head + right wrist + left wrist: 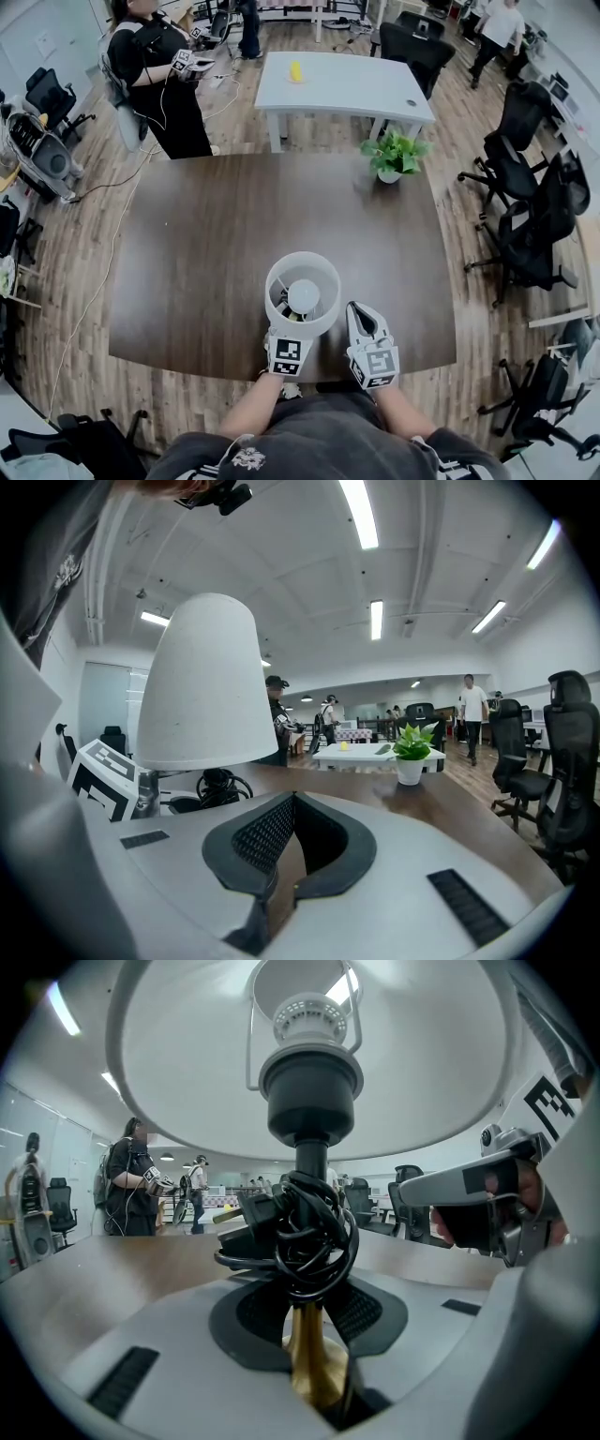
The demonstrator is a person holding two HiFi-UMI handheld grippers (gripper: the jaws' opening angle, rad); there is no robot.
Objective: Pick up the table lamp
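Note:
The table lamp (302, 292) stands near the front edge of the dark wooden table (206, 253), its white shade seen from above. My left gripper (289, 345) reaches in under the shade. In the left gripper view its jaws (314, 1387) are shut on the lamp's brass stem (312, 1358), just below the coiled black cord and plug (295, 1232). My right gripper (361, 314) rests beside the lamp on its right, jaws (281, 874) shut with nothing in them. The shade (206, 686) rises at the left of the right gripper view.
A potted plant (392, 155) stands at the table's far right. Beyond are a white table (337, 89) and a person (159, 75) holding grippers. Black office chairs (525, 216) line the right side.

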